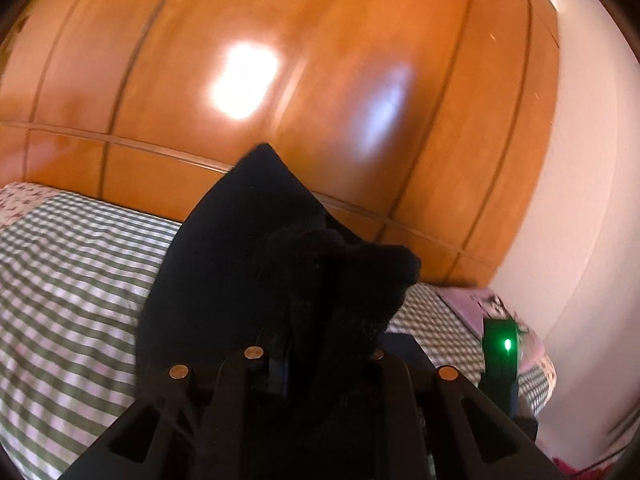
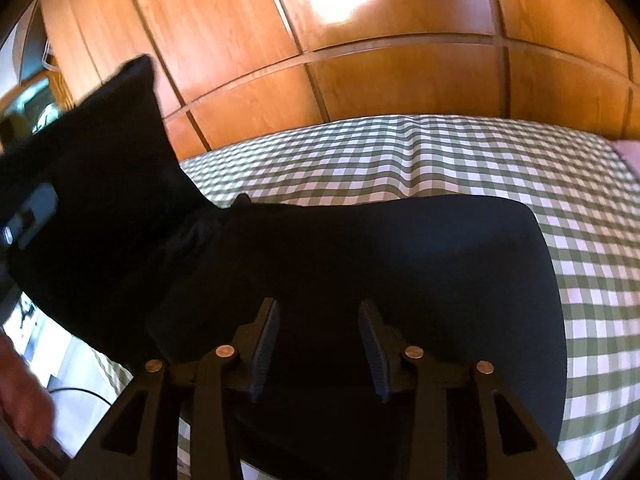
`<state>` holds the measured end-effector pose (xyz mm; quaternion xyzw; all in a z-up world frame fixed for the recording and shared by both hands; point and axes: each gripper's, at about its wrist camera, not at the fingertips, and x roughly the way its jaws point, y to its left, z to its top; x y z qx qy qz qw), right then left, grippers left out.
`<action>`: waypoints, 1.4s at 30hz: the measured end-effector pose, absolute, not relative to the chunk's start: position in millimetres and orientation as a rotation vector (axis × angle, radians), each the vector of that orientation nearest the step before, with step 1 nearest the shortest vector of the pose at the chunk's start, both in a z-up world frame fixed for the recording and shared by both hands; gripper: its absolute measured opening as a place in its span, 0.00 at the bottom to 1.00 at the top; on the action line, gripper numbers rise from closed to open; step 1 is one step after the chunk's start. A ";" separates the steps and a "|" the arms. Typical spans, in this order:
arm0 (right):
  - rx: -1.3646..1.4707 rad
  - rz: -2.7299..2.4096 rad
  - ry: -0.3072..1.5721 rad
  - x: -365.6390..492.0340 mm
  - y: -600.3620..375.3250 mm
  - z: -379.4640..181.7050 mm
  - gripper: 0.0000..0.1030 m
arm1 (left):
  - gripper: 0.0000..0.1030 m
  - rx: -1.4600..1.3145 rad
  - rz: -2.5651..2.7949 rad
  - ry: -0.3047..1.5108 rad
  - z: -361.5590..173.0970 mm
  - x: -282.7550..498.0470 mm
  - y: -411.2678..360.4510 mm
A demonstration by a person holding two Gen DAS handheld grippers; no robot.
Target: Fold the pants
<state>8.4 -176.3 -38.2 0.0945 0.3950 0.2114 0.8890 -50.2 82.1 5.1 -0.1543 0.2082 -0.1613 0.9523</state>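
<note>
L gripper (image 1: 316,336) jaws clamped on black pants (image 2: 400,264), lifting end at 10 o'clock to fold over; R gripper (image 2: 318,344) jaws apart, nothing pinched; rest lies on bed (image 2: 440,152)

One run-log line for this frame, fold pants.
step: mid-fold | left claw: shut on black pants, end lifted | right claw: open, above pants | surface: checked bedspread
</note>
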 end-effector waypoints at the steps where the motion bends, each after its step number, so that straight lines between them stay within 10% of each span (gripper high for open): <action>1: 0.213 0.439 0.820 9.1 -179.3 -37.9 0.44 | 0.14 -0.299 -0.346 0.435 1.5 -48.7 74.0; 12: 0.386 0.423 0.811 7.3 -216.5 -35.8 0.57 | 0.16 -0.140 -0.455 0.579 -45.6 -31.3 16.5; 19: 0.531 0.492 0.829 13.9 -230.7 -39.9 0.67 | 0.41 -0.025 -0.532 0.649 -64.3 -37.8 -4.0; 34: 0.562 0.590 0.896 39.6 -209.8 -36.3 0.72 | 0.52 -0.506 -0.369 0.579 -47.2 -63.2 146.8; 42: 0.567 0.666 1.003 53.7 -172.1 -56.6 0.38 | 0.52 -0.667 -0.165 0.669 -80.5 -49.0 191.2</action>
